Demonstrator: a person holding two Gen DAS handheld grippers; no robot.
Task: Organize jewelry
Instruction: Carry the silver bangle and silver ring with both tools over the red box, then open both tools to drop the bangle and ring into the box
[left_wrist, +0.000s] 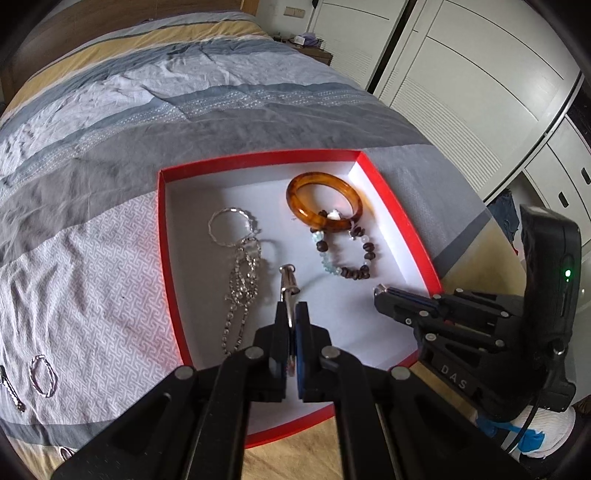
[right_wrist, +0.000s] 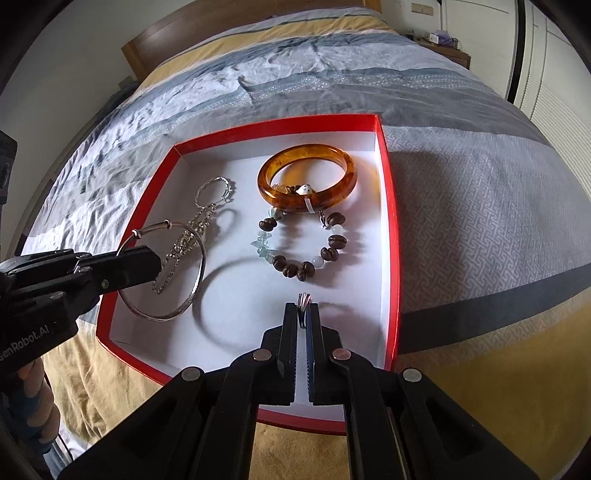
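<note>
Red-walled and white inside, the box lies on the striped bedspread, taking up the middle of both views. At its upper right sits an amber bangle, and just below it, touching its lower edge, a bead bracelet of brown and pale stones. A silver chain with a ring at its top runs down the left part of the box.

From the lower left of the right wrist view the left gripper comes in, clamped on a thin silver bangle, which hangs tilted above the box floor and throws a round shadow beside it. In its own camera the bangle shows edge-on, poking up between the closed fingers.

At the lower centre of its own view, the right gripper is pinched on a small ring, over the near part of the box floor. From the left camera it appears at the right, by the box's right wall.

Lower left in the left view, a twisted silver hoop lies on the bedspread outside the box.
</note>
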